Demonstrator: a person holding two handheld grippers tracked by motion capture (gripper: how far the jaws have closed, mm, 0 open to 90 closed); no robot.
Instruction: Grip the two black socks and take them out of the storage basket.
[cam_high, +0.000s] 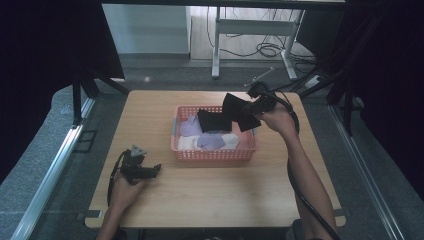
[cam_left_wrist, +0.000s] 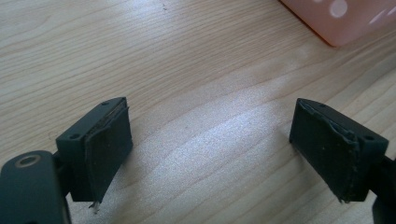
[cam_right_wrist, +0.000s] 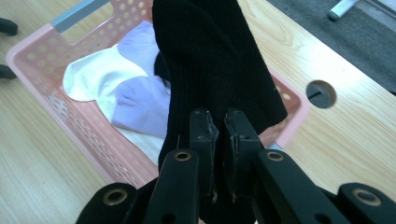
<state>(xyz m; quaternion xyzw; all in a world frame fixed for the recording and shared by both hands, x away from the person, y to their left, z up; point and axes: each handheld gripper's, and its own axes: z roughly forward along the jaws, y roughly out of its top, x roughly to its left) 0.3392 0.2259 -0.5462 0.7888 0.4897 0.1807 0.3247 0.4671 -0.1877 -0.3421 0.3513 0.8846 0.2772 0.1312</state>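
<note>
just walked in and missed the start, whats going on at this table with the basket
A person holds a gripper in each hand at a wooden table. The right gripper has its jaws shut on a black sock, held up over the pink basket, which also holds white and purple socks. The left gripper sits low over bare table near the basket's corner, jaws wide open and holding nothing.

Black two-jaw grippers with worn pads, brass-ringed screws, grey three-cornered plate, black cables; bare forearms.
</note>
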